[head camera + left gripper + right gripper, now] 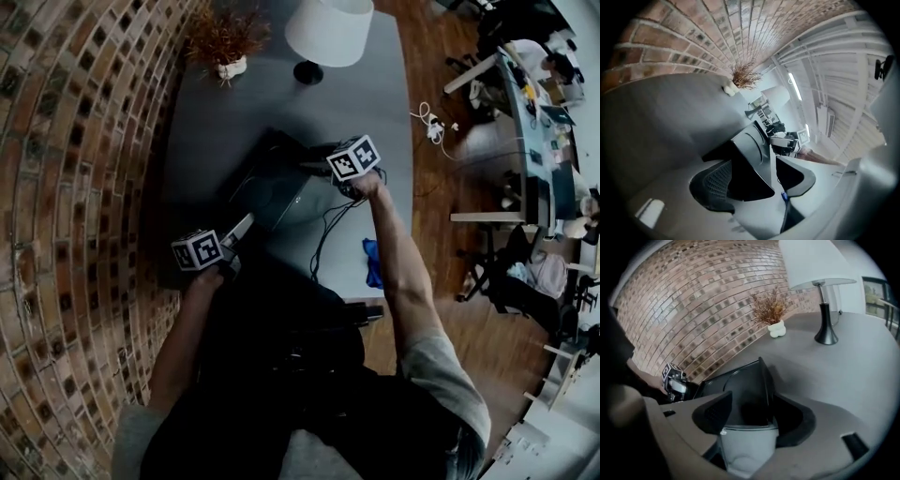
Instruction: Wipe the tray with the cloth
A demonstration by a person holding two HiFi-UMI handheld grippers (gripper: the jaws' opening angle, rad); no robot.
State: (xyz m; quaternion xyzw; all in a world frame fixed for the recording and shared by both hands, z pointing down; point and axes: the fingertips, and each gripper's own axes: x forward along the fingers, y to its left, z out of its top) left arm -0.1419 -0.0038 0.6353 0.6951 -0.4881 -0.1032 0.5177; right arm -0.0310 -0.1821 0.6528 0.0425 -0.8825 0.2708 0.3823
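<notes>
Tongs: left gripper (754,180) has its jaws wide apart with the tray's rim standing between them; right gripper (752,416) is just as wide, astride a corner of the tray; no squeeze on the rim shows in either gripper view
Arms: left hand (208,274) is drawn in close to the body, its forearm short and bent; right hand (366,183) reaches farther out on a nearly straight bare forearm (398,253)
Tray: dark tray (272,183) lies skewed on the grey table (234,103), with the left gripper at its near edge and the right gripper at its right side
Cloth: blue cloth (372,262) lies crumpled at the table's right near edge, well apart from the tray and from both grippers (neither one touches it)
Edges: brick wall (75,141) runs along the table's left side, close to the tray; black cables (328,225) trail between tray and cloth
Open room: bare tabletop stretches beyond the tray to a white-shaded lamp (328,33) and a dried plant (225,42) in a white pot
Markings: black-and-white square markers on each gripper's cube
</notes>
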